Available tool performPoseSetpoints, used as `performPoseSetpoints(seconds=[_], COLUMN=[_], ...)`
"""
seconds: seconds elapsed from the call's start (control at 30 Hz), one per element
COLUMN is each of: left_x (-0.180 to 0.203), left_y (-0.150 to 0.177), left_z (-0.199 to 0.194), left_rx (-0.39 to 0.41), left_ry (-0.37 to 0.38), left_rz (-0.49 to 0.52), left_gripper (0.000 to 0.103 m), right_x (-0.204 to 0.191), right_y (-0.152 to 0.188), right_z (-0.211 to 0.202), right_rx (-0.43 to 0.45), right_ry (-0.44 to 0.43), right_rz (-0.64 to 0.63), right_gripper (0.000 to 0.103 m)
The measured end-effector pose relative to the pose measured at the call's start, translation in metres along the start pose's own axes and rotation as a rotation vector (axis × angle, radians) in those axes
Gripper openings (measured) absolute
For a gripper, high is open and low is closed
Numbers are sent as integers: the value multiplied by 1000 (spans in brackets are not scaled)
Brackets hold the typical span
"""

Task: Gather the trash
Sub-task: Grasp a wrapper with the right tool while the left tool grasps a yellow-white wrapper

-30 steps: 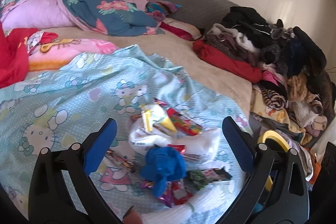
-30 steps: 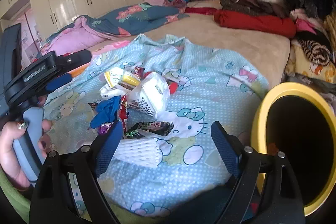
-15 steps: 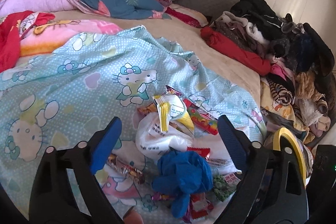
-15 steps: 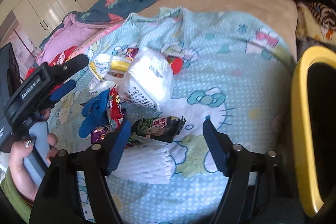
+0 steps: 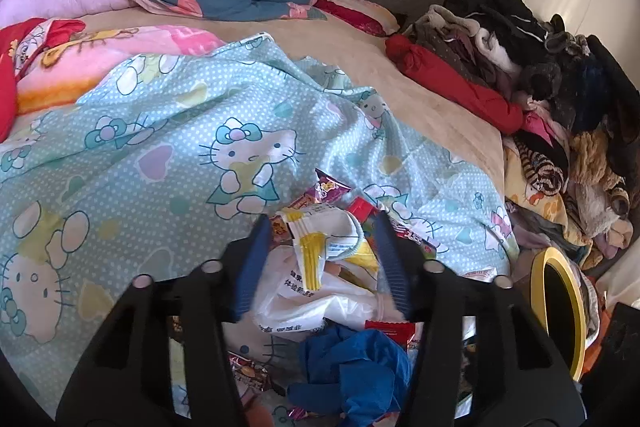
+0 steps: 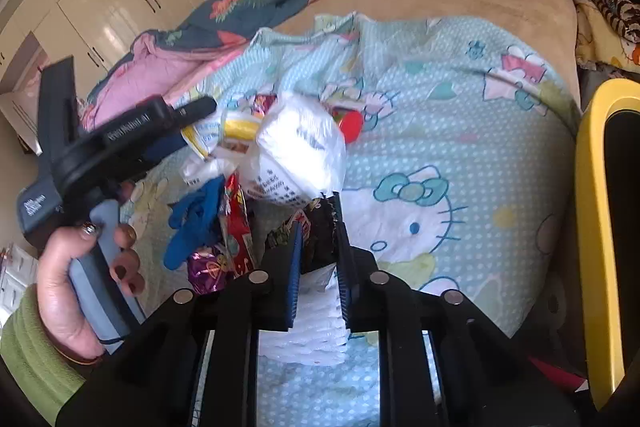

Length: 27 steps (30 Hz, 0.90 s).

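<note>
Since the earlier frames both grippers have narrowed: the right gripper point(image 6: 318, 227) is clamped on a dark wrapper point(image 6: 316, 223), and the left gripper point(image 5: 320, 255) is closing around a yellow-white packet point(image 5: 316, 247), contact not confirmed. Remaining trash, a white bag point(image 6: 300, 151) and blue glove point(image 6: 196, 219), lies piled on the bed point(image 6: 460, 147); nothing is visibly binned in the yellow bin point(image 6: 596, 227) at 3 o'clock.

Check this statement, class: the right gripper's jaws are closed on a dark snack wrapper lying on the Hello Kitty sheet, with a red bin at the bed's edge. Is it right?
One detail is wrong: the bin is yellow-rimmed, not red. The right wrist view shows it at the bed's edge. The rest holds: the right gripper has its jaws closed on the dark snack wrapper on the Hello Kitty sheet.
</note>
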<state>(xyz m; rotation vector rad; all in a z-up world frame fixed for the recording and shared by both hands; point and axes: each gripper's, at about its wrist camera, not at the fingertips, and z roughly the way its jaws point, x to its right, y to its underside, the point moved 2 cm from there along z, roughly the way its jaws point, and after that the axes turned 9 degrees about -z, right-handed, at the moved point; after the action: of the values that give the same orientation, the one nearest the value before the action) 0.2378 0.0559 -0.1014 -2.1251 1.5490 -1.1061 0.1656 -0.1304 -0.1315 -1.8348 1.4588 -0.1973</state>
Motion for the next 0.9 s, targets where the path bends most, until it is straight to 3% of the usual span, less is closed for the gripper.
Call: performPoseSetpoints(seconds=[0.07,0.23,0.9], left_x=[1,4,39], left_y=[0,1,0], left_z=[1,-5,-92], left_rx=[-2,3,176], left_ry=[-9,14,163], left_rz=[8,6,18], left_gripper=[26,23,19], right_x=[1,5,10], right_y=[-3,-8,-17], right_z=[-3,-17,-66], right_rx=[10,48,174], right_ry=[-4,7,52], right_rz=[5,4,-36], right_gripper=[14,12,12])
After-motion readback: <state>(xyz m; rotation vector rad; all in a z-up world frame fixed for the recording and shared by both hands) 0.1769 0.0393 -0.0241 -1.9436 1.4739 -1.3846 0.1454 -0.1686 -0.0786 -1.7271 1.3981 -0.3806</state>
